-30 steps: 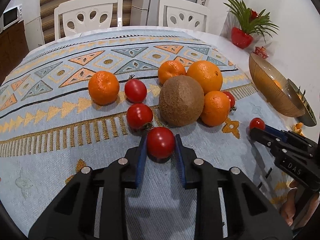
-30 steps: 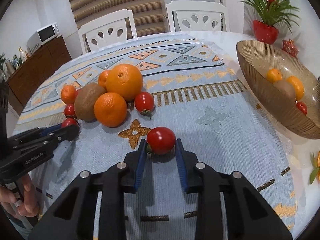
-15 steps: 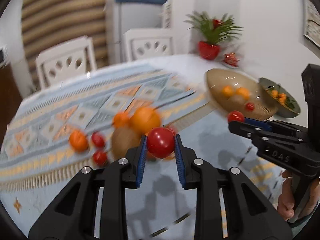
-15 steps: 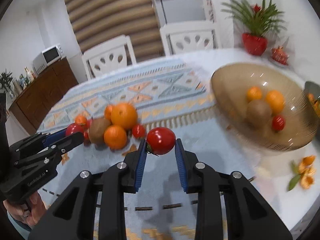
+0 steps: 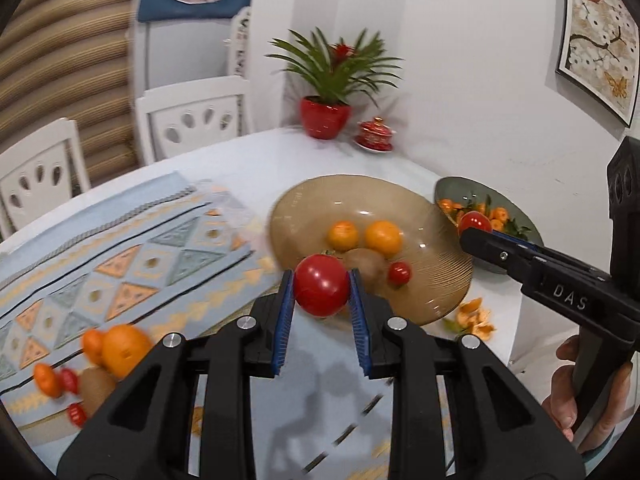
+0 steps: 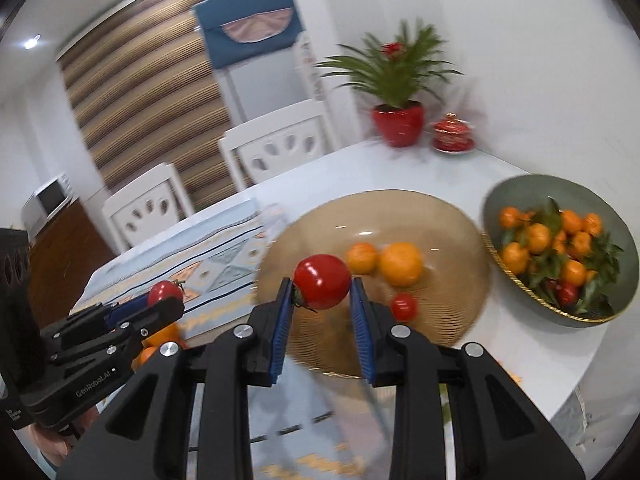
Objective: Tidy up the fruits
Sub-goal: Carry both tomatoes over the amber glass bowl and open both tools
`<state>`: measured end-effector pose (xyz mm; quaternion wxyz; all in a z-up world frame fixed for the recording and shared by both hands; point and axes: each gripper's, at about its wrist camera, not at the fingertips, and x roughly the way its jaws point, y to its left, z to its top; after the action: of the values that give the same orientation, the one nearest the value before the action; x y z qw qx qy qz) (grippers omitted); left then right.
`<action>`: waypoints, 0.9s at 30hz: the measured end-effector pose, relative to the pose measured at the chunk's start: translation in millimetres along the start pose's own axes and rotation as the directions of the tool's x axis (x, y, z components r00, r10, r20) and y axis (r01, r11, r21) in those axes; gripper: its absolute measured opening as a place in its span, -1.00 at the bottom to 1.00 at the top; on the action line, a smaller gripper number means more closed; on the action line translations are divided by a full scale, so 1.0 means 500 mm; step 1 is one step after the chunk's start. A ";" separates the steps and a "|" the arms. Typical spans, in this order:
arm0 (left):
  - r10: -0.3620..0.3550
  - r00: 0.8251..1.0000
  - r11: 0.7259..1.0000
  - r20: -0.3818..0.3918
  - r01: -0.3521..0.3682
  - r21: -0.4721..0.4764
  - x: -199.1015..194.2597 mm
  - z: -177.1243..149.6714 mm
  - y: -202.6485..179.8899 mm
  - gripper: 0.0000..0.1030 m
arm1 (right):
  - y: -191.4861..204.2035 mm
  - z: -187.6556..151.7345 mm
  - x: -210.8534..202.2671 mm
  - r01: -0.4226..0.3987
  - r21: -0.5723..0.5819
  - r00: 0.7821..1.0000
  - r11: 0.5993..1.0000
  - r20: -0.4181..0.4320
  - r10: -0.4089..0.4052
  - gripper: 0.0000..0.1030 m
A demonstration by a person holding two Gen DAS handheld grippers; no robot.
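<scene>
My left gripper (image 5: 320,286) is shut on a red tomato (image 5: 321,285), held in the air just short of the amber glass bowl (image 5: 432,280). My right gripper (image 6: 322,286) is shut on another red tomato (image 6: 322,281), raised over the near rim of the same amber bowl (image 6: 320,224). That bowl holds two oranges (image 6: 400,263), a kiwi (image 5: 366,259) and a small tomato (image 6: 403,306). In the left wrist view the right gripper (image 5: 476,226) shows at the right with its tomato. Loose oranges, kiwis and tomatoes (image 5: 116,350) lie on the patterned cloth at lower left.
A green bowl (image 6: 616,240) of leafy mandarins stands right of the amber bowl. Orange peel (image 5: 474,318) lies on the white table near the edge. A red potted plant (image 6: 398,124) and a red lidded dish (image 6: 454,136) stand at the back. White chairs (image 6: 280,148) line the far side.
Both grippers lifted their tomatoes off the cloth and swung right and up toward the amber bowl. The fruit pile now lies behind at the lower left.
</scene>
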<state>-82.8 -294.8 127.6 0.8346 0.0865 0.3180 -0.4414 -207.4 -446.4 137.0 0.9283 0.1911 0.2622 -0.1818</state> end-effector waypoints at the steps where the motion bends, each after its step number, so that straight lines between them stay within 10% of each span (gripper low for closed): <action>1: -0.008 1.000 1.000 -0.006 0.008 0.003 0.013 0.003 -0.007 -0.50 | -0.018 0.001 0.004 0.010 0.015 1.000 1.000 -0.005 -0.010 -0.45; 27: -0.067 0.987 0.998 -0.144 0.068 0.003 0.167 -0.005 -0.056 -0.49 | -0.090 -0.035 0.103 0.095 0.057 0.986 0.994 -0.140 -0.086 -0.45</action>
<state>-71.8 -367.2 78.9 0.7937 0.1105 0.3782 -0.4634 -193.1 -489.4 82.8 0.8923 0.2205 0.3278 -0.2187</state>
